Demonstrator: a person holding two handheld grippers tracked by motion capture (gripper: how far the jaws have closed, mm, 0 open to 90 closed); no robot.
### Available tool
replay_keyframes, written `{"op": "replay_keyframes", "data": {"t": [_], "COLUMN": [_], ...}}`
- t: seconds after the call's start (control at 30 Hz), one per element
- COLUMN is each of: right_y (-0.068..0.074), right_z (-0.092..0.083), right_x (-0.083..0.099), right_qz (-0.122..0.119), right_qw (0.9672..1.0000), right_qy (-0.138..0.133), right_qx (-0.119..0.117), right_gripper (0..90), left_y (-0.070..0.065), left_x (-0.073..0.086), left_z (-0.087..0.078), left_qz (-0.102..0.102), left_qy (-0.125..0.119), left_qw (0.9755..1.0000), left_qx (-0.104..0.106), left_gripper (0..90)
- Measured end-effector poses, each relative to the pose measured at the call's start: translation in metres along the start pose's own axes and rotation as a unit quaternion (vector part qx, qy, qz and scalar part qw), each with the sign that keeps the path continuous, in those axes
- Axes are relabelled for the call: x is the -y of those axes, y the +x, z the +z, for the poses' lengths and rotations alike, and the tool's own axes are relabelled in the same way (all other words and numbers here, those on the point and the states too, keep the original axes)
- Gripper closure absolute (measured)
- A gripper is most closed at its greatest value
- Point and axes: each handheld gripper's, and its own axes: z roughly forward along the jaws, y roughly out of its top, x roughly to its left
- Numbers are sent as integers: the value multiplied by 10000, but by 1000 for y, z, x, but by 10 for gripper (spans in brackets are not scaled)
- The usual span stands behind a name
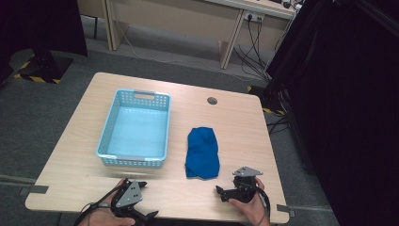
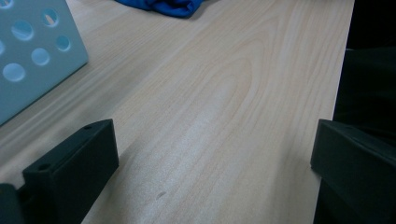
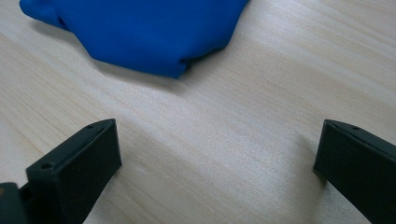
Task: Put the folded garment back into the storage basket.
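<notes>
High view: both hands rest at the table's near edge, left gripper (image 1: 141,200) and right gripper (image 1: 225,193) spread wide.

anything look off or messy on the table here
Nothing stands out. The blue cloth lies loosely bunched on the table beside the light blue basket, which sits upright and undamaged. Both grippers rest open near the front edge, apart from the cloth.

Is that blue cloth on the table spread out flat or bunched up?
Bunched up. The blue cloth lies as a rumpled, folded-over heap on the table, beside the basket.
</notes>
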Motion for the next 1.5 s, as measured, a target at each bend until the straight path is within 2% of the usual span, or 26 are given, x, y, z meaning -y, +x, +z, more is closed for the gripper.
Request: {"op": "replay_keyframes", "data": {"t": [0.53,0.6,0.77,1.17,1.5], "right_y": [0,-2,-3,-5,-4], "right_z": [0,0,0,-5,-3], "right_x": [-1,-1,-2,-9,-14], "right_qz": [1,171,223,218,191], "right_qw": [10000,9998,9996,9990,9991], "right_qy": [-8,-67,-148,-358,-353], "right_qx": [-22,-95,-112,-124,-128], "right_gripper": [7,9,15,15,20], "left_y": [0,0,0,0,0], "left_x": [0,0,0,0,0], "left_z": [0,0,0,0,0], "left_qz": [1,1,0,1,0], "left_qy": [0,0,1,3,3], "left_qw": [10000,10000,10000,10000,10000], "left_qx": [0,-1,0,-1,-4], "left_gripper": [1,1,0,1,1]}}
